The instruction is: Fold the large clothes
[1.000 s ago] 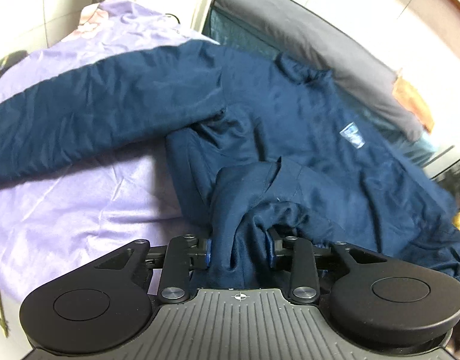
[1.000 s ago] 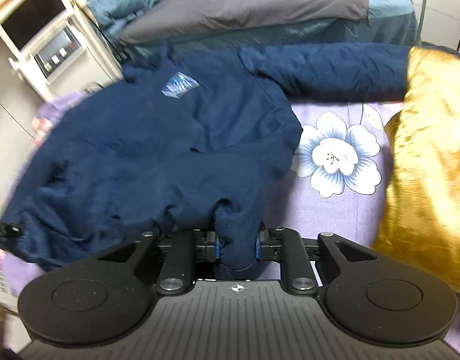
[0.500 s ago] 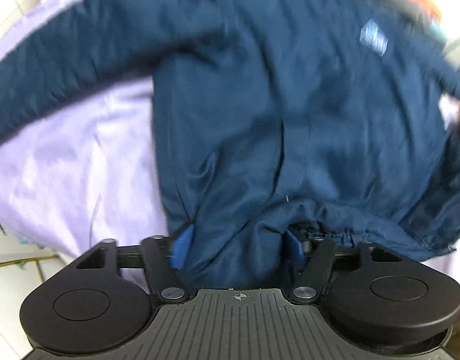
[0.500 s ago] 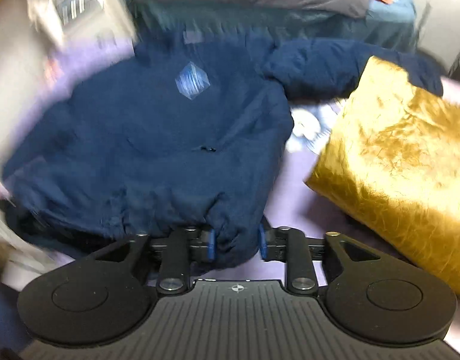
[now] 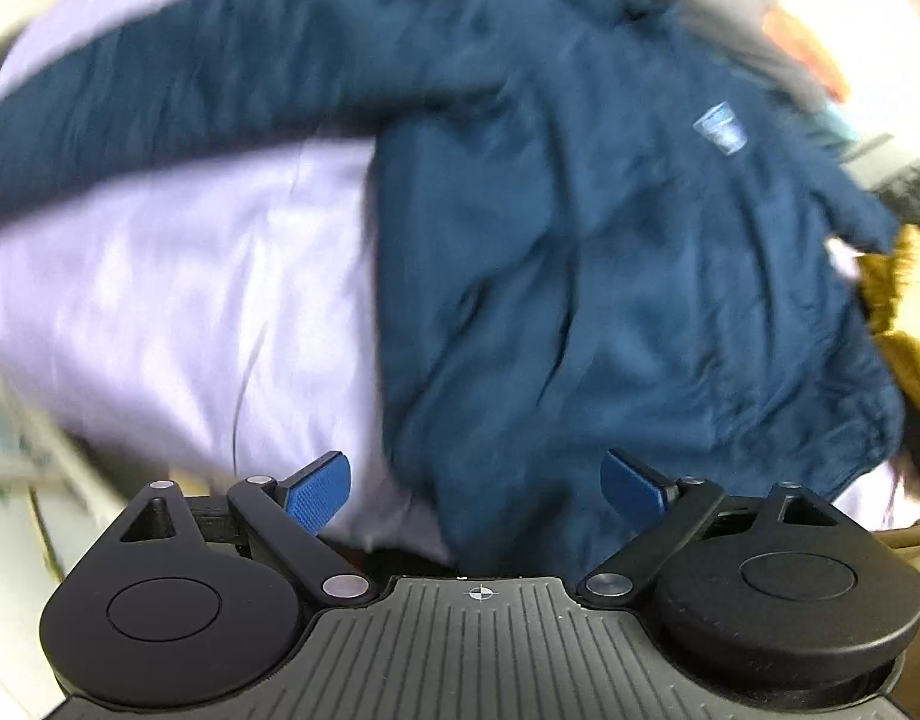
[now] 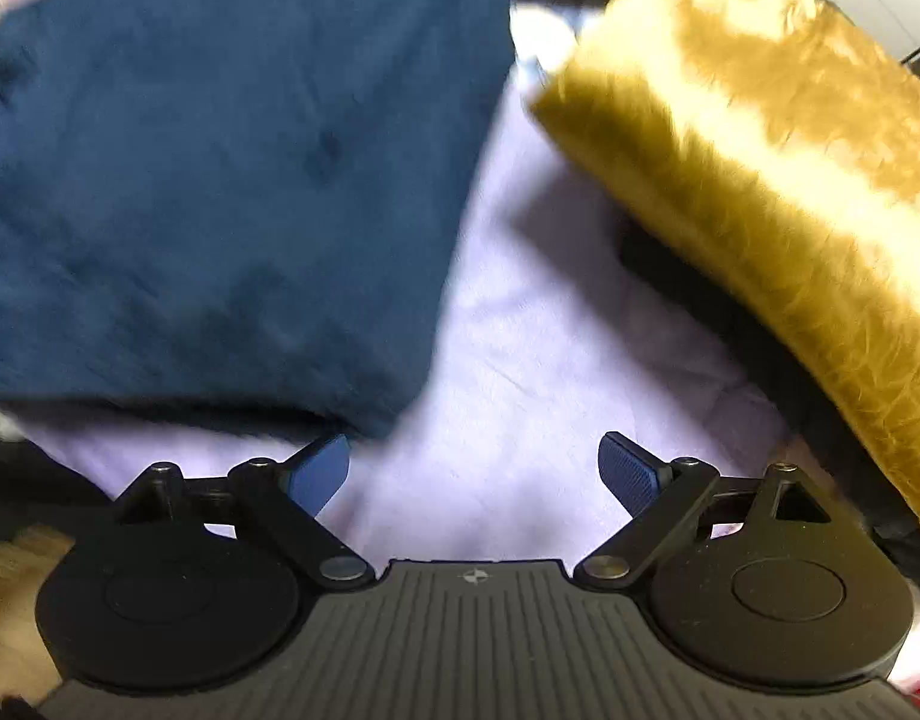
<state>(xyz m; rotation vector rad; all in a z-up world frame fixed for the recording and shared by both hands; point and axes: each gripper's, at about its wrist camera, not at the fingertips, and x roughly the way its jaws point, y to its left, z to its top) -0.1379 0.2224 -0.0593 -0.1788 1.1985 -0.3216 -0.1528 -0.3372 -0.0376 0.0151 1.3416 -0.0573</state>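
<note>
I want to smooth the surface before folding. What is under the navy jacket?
The navy blue padded jacket lies on a lilac bedsheet, which shows around its hem and beside the gold velvet cushion. Whatever is beneath the jacket's body is covered.

Both fisheye views were smeared by motion blur. In the left wrist view the navy jacket [image 5: 580, 252] lost its creases to streaks, worst toward the curved rim beyond its sleeve, while the left tongs [image 5: 475, 480] stayed sharp. The lilac bedsheet [image 5: 159, 300] beside the jacket glared nearly white. In the right wrist view the gold cushion [image 6: 760, 138] blew out in pale bands and cast a dark shadow beneath itself; the right tongs [image 6: 473, 465] stayed crisp.
</note>
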